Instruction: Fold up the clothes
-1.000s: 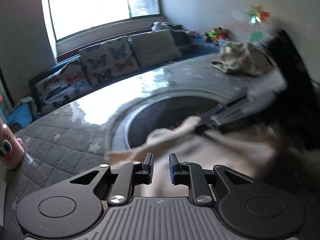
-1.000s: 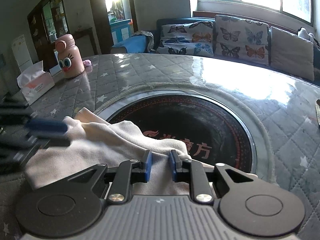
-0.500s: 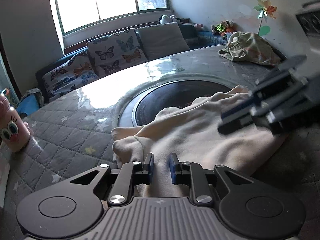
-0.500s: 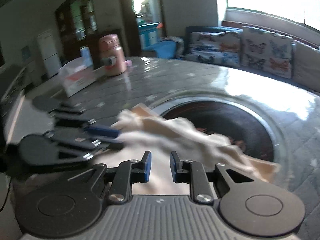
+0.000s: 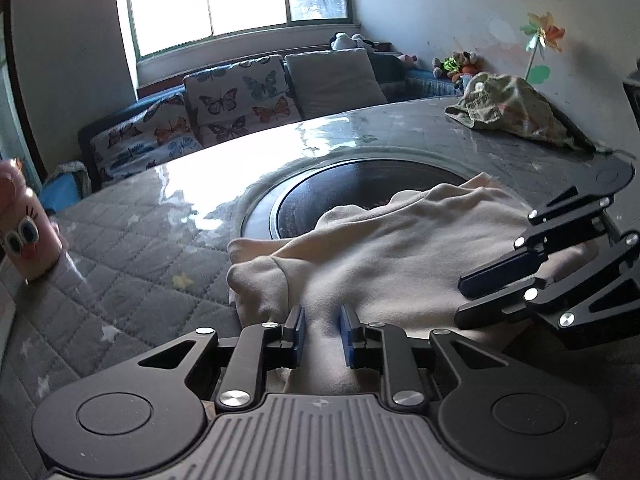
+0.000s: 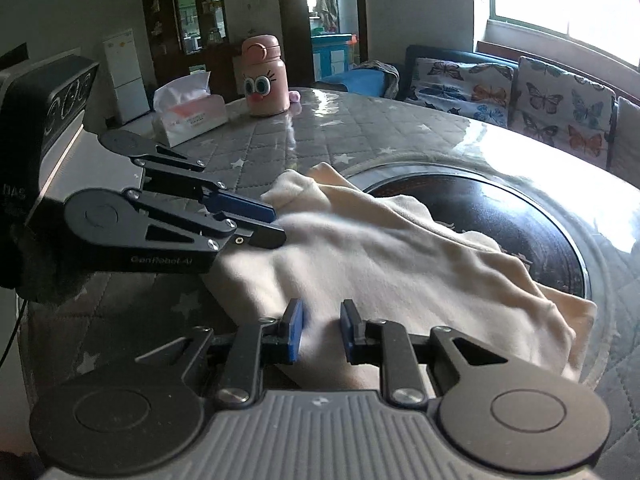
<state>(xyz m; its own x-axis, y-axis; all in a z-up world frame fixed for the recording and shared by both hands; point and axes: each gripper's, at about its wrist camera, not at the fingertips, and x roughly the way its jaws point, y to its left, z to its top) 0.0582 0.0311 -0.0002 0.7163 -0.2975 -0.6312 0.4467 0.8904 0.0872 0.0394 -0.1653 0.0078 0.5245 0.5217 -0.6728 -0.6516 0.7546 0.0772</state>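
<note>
A cream garment (image 5: 400,248) of soft, fleecy cloth lies rumpled on the round tabletop (image 5: 132,264), near its close edge, with part of it draped over the dark, glossy circular inset (image 5: 360,184) at the centre. The tabletop is covered in a grey quilted pad stitched in diamonds and dotted with pale stars, under a shiny clear sheet that throws back the window light. The garment's long axis runs across the tabletop from one pair of tongs to the other; its folded, rounded end (image 6: 296,188) points toward the pink bottle (image 6: 264,80), and the flatter hemmed end (image 6: 560,320) lies on the rim of the inset.

The left tongs (image 5: 322,334) are black metal with blue ribbed pads, and they are pinched on a ridge of the cream cloth that rises between the pads. The right tongs (image 6: 320,330), of the same make, are likewise nipped on a gathered fold near the garment's near edge.

A white tissue box (image 6: 188,120) stands beside the smooth plastic bottle with its cartoon eyes. At the far side of the tabletop sits a crumpled olive patterned garment (image 5: 504,104). Butterfly-print cushions (image 5: 240,100) line the sofa under the window.
</note>
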